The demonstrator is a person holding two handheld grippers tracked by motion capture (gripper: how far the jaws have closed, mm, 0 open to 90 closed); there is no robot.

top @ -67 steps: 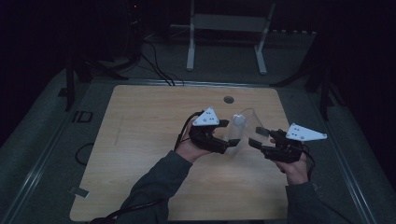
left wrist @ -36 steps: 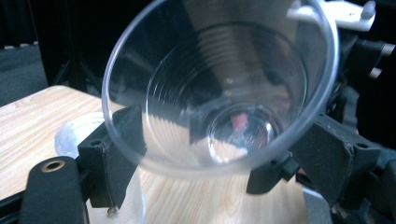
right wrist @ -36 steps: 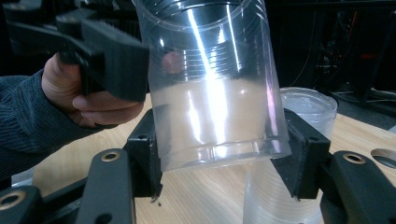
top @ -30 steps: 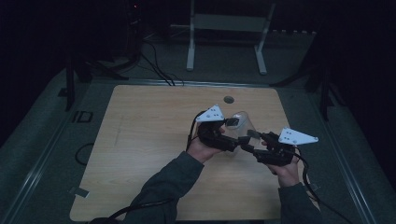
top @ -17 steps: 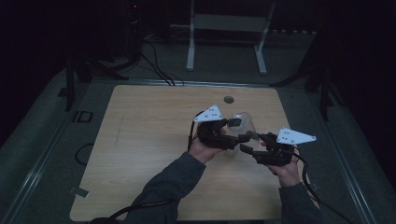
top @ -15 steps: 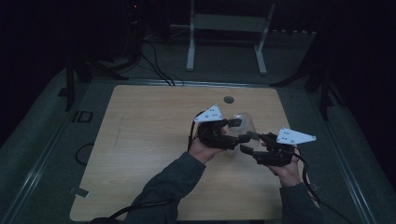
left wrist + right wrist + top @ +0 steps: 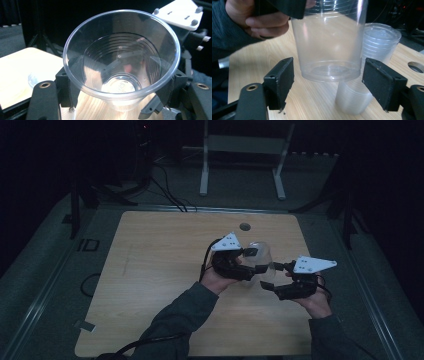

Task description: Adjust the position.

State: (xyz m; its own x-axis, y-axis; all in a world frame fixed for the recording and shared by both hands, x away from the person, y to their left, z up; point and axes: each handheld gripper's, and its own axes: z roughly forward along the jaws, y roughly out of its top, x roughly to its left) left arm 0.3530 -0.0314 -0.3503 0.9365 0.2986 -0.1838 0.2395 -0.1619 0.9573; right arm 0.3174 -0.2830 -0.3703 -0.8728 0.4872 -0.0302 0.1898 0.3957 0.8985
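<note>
Overhead, the left gripper (image 7: 251,265) holds a clear cup (image 7: 259,256) above the wooden table (image 7: 150,285), details dim. Close up, its jaws pinch thin walls that may buckle. Opposite, the right gripper (image 7: 328,82) stands wide beneath; closing could knock the cup stack (image 7: 372,65) half-hidden behind.

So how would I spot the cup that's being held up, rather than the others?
Start at the wooden table, then find the left claw above its right half. The clear plastic cup is clamped there, lifted off the wood; the stack of cups behind it stands on the table.
</note>
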